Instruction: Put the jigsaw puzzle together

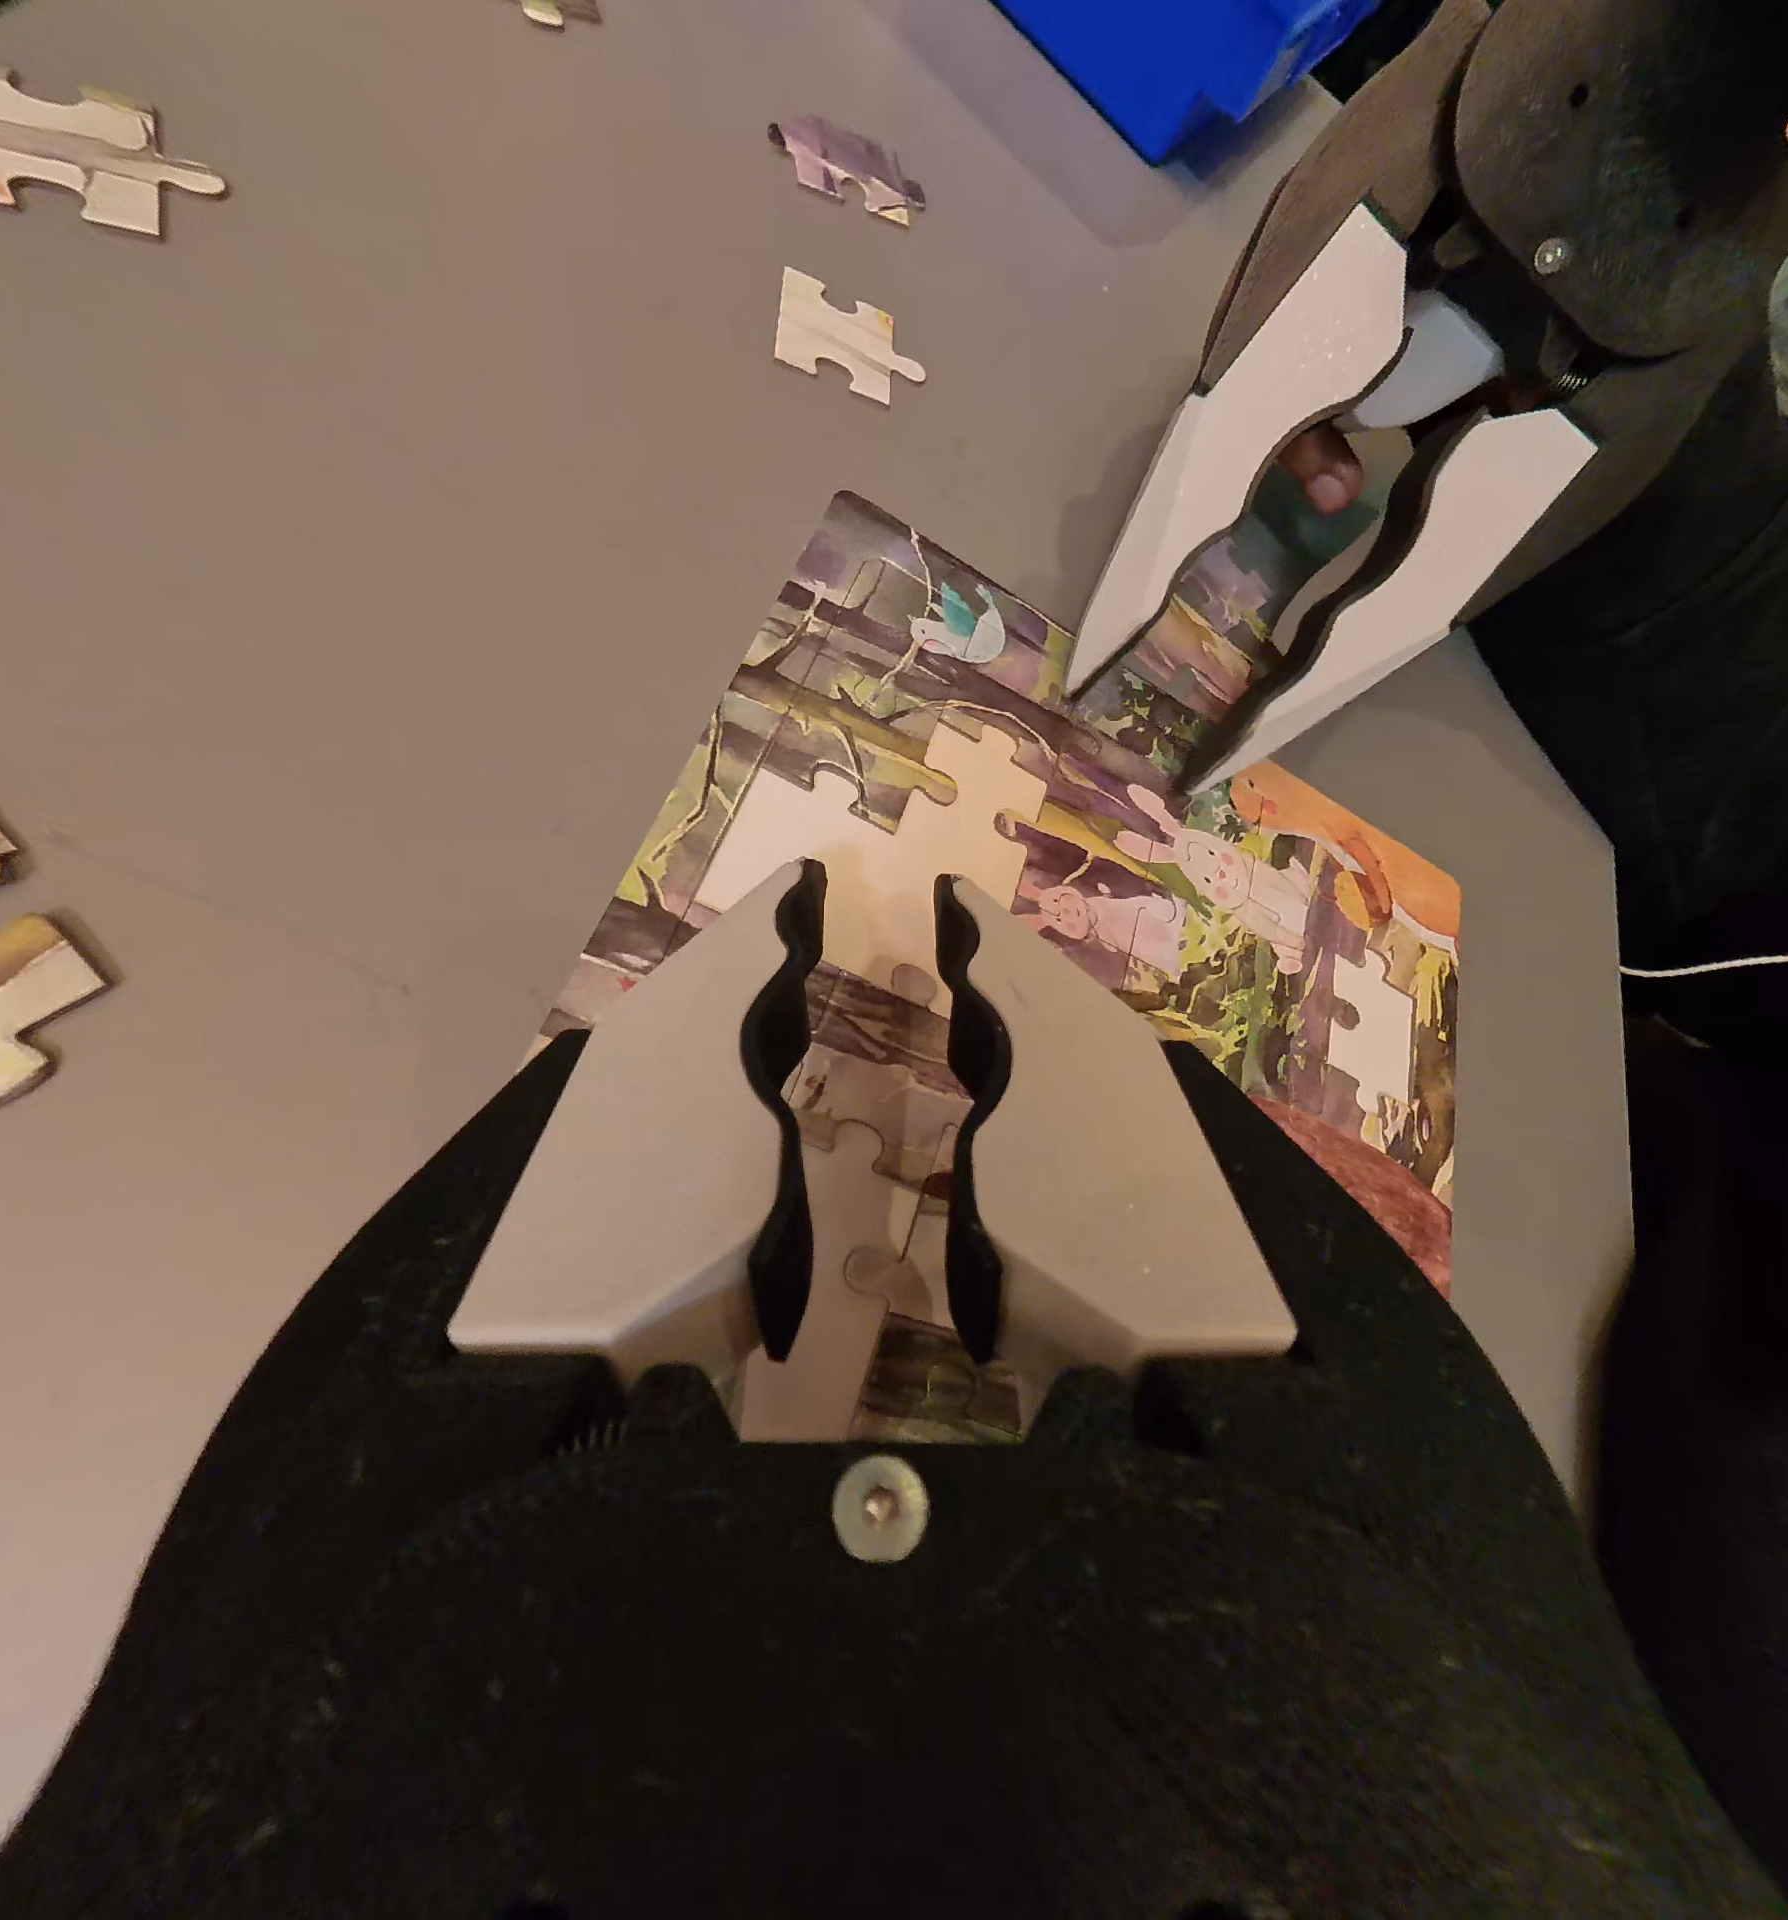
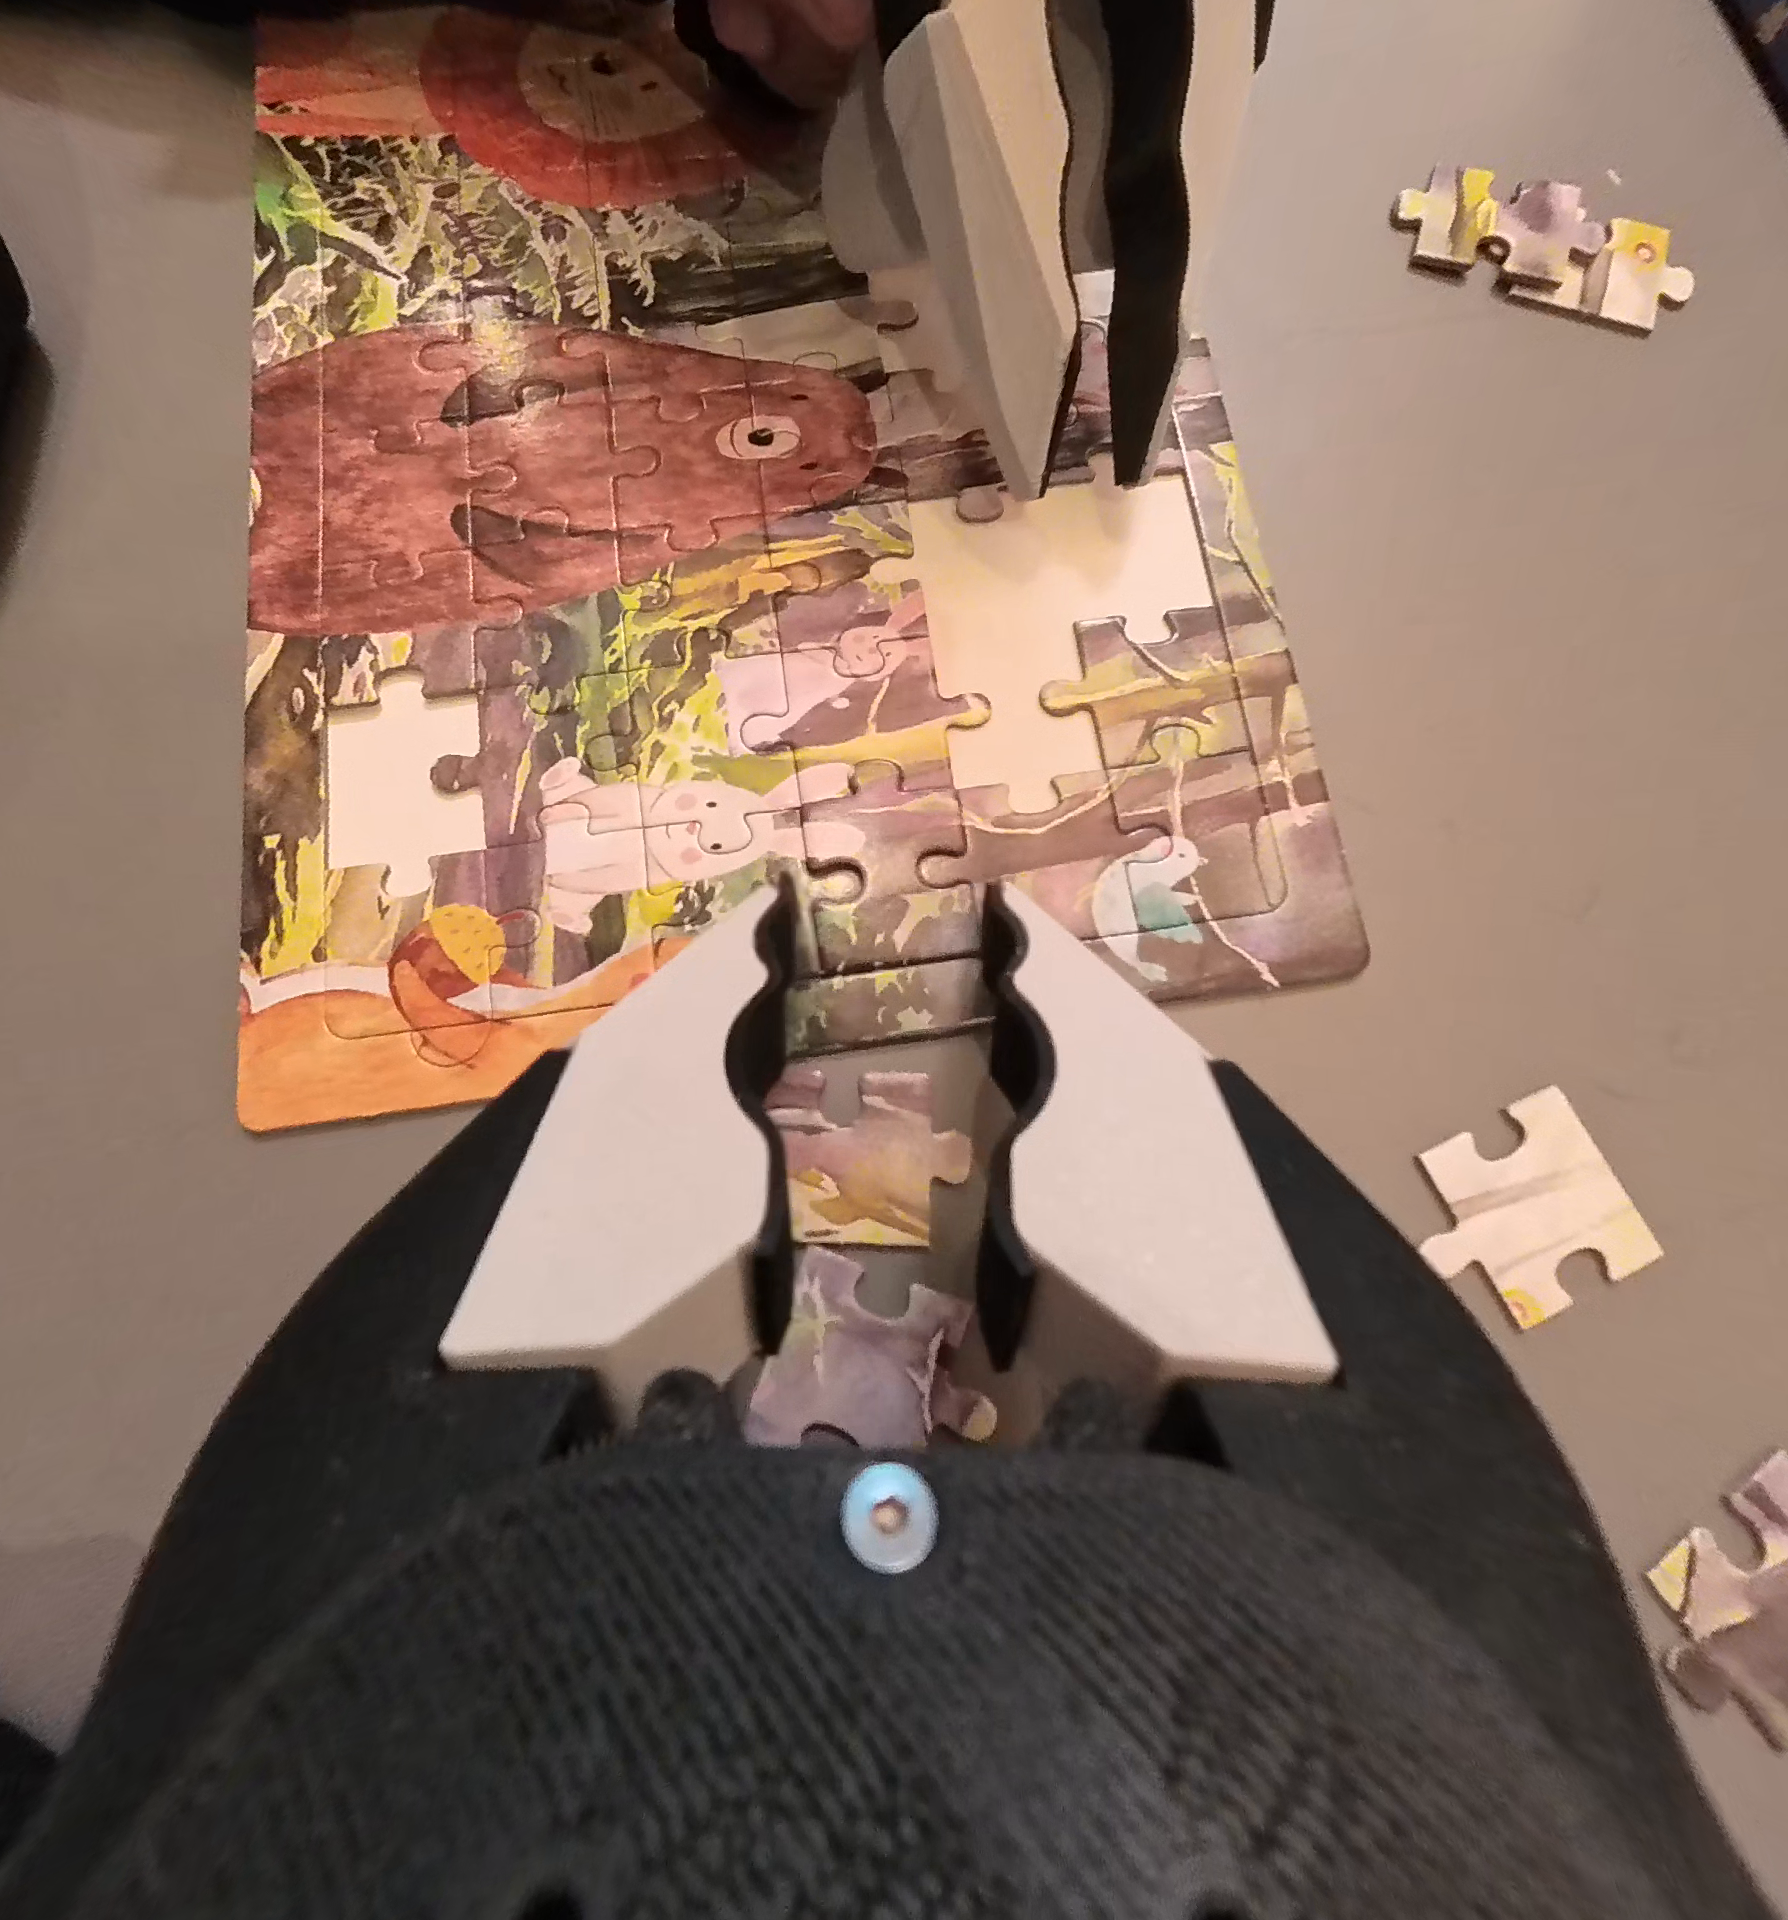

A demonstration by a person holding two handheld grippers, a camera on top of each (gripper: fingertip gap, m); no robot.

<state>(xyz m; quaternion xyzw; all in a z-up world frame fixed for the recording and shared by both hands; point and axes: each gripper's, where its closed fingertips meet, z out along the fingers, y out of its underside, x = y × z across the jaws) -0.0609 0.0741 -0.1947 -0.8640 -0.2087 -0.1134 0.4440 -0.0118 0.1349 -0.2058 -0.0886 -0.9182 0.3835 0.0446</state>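
A partly assembled jigsaw puzzle (image 2: 557, 468) with animal pictures lies flat on the grey table (image 2: 1544, 727); it also shows in the left wrist view (image 1: 1285, 935). It has cream empty slots, a large one (image 2: 1056, 582) and a smaller one (image 2: 391, 779). My left gripper (image 1: 877, 883) is open and empty, its tips down at the edge of the large slot (image 1: 973, 810); it also shows in the right wrist view (image 2: 1082, 483). My right gripper (image 2: 895, 894) is open over the puzzle's opposite edge, and also shows in the left wrist view (image 1: 1139, 732). Two loose pieces (image 2: 869, 1153) show between its fingers, lying below it.
Loose pieces lie around: a joined strip (image 2: 1539, 249), a pale single piece (image 2: 1534, 1216), purple ones (image 2: 1752, 1590). The left wrist view shows more pieces (image 1: 838, 332), (image 1: 848, 171), (image 1: 69, 156), (image 1: 7, 997) and a blue bin (image 1: 1181, 62) at the table's far edge. Some 9 centimetres of space lies between my two pairs of fingers. The large slot (image 1: 973, 810) is about equally far from each gripper, around 4 centimetres. It is also in sight in the right wrist view (image 2: 1012, 696). It is some 10 centimetres from my left tips to the partly assembled jigsaw puzzle (image 2: 557, 468).
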